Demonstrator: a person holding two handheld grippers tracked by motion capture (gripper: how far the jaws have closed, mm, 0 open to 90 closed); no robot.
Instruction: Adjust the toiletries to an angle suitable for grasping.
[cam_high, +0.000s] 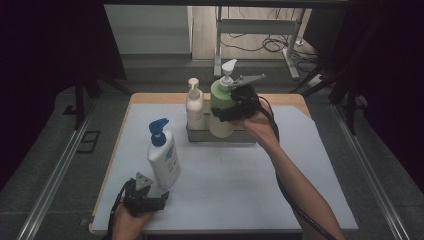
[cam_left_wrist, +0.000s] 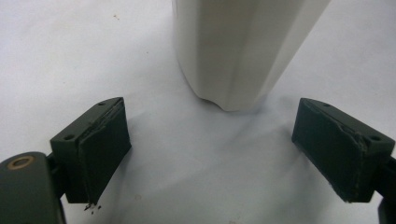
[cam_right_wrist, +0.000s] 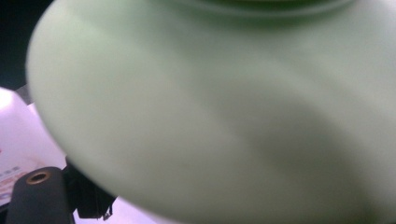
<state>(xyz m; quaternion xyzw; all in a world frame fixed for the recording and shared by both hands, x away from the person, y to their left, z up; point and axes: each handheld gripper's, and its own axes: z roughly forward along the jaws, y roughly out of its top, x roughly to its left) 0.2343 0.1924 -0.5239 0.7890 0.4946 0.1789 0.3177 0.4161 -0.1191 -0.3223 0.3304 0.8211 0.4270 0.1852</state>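
My left gripper (cam_high: 150, 196) low near table edge, black jaws spread wide, nothing between pads. My right gripper (cam_high: 227, 107) raised, forearm outstretched, jaws clamped wide.

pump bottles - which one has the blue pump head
The white bottle standing alone at the front left of the table, just ahead of the left gripper. The green bottle and the cream bottle behind have white pumps.

Green bottle (cam_right_wrist: 224, 116) close against fingers (cam_right_wrist: 91, 200)
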